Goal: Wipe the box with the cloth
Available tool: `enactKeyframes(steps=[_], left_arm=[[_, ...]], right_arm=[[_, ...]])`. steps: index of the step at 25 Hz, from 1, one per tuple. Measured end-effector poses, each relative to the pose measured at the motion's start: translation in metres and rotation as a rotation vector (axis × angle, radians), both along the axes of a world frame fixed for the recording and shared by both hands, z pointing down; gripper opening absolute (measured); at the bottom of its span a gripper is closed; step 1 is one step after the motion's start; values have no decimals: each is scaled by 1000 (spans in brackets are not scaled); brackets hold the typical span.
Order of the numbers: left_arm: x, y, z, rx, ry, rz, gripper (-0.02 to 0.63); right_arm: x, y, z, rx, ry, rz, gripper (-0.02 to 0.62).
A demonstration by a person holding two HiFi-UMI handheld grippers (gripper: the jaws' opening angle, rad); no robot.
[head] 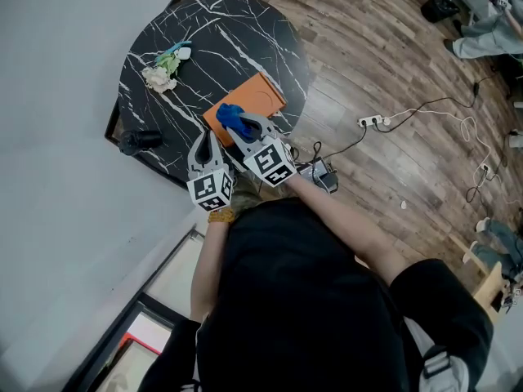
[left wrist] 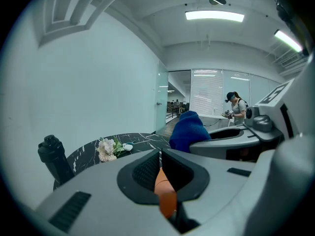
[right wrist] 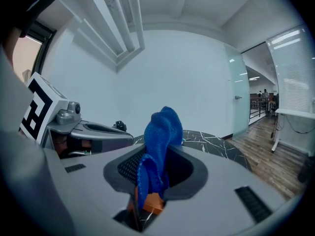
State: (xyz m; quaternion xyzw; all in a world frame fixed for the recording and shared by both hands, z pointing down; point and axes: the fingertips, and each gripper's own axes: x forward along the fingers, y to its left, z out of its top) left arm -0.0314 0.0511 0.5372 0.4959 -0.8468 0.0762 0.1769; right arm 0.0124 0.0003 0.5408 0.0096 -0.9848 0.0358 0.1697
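Black marble table (head: 229, 47) bears orange box (head: 255, 96); wood floor (head: 392, 55), white wall (head: 57, 72).

Round black marble table (head: 221, 23) with white veins, parked on a wood plank floor (head: 384, 47) right up against a plain white wall (head: 57, 55). A little bunch of pale flowers (head: 163, 68) lies on the tabletop toward the far side, and a black bottle (head: 140, 141) stands near the table's edge by the wall, well apart from the flowers. There's a white power strip (head: 372, 122) on the floor with a black cable (head: 441, 103) snaking off it. Way in the back another person (left wrist: 236, 106) stands by a bright window, long ceiling light (left wrist: 214, 16) overhead.
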Motion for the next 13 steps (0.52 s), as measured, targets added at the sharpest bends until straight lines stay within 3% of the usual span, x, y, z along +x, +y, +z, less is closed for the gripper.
enactKeyframes(steps=[13], left_arm=[[-1, 0, -1, -2, -2, 1, 17]], right_arm=[[0, 1, 2, -2, 8, -1, 92]])
